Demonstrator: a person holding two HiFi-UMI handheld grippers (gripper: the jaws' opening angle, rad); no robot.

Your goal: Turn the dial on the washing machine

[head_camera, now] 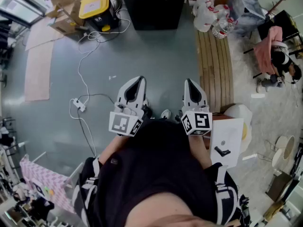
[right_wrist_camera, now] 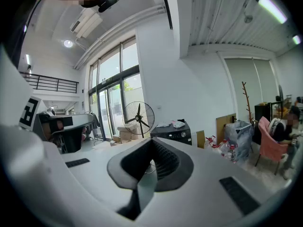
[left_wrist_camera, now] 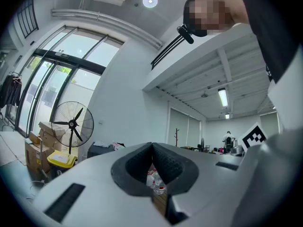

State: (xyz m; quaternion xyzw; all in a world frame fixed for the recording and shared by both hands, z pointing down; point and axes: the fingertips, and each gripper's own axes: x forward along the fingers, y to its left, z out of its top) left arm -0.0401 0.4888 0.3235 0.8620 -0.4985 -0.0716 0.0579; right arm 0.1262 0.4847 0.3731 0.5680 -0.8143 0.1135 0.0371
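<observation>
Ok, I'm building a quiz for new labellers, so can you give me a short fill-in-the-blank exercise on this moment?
1. The left gripper and the right gripper both have their jaws ____.
2. The washing machine across the floor is ____ in colour.
3. In the head view, the yellow-topped box sits to the ____ of the washing machine.

Missing words: shut; black; left
</observation>
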